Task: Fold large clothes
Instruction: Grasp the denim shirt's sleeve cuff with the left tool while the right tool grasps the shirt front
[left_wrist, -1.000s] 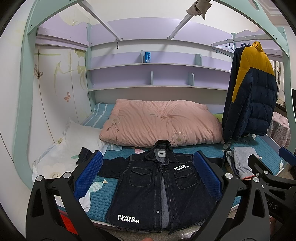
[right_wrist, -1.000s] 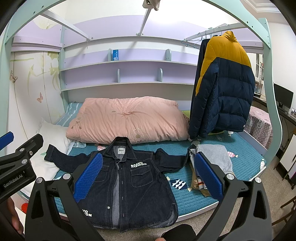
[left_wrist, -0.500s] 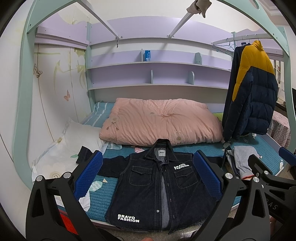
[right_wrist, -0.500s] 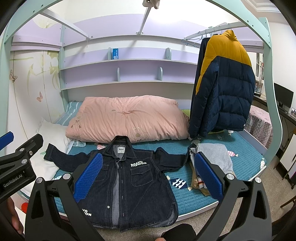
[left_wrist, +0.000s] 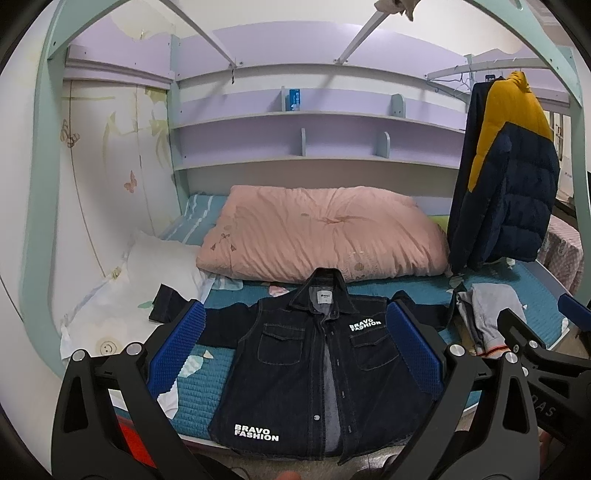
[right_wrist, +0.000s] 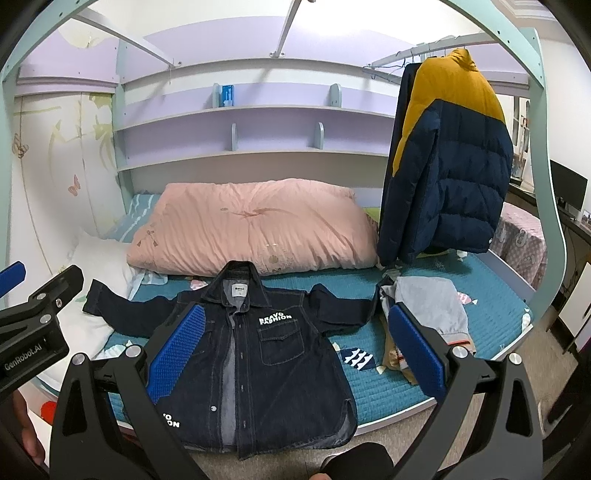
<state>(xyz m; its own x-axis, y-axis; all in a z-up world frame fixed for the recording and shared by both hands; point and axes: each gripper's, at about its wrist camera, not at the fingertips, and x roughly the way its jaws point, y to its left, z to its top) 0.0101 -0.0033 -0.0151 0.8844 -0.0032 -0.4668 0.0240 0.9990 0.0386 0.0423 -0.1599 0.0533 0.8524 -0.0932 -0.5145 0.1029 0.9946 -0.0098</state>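
Observation:
A dark denim shirt (left_wrist: 295, 373) with white "BRAVO FASHION" print lies flat and face up on the teal bed cover, sleeves spread to both sides, hem at the front edge. It also shows in the right wrist view (right_wrist: 266, 354). My left gripper (left_wrist: 293, 354) is open and empty, held in front of the bed above the shirt's body. My right gripper (right_wrist: 295, 354) is open and empty, over the shirt's right half. The left gripper's body (right_wrist: 33, 325) shows at the left of the right wrist view.
A pink duvet (left_wrist: 325, 232) lies behind the shirt. A white pillow (left_wrist: 155, 273) lies at the left. A small pile of grey clothes (right_wrist: 428, 314) sits at the right. A navy and yellow puffer jacket (right_wrist: 450, 158) hangs at the right. Shelves line the back wall.
Both views have shifted very slightly; the grippers stay open and the shirt has not moved.

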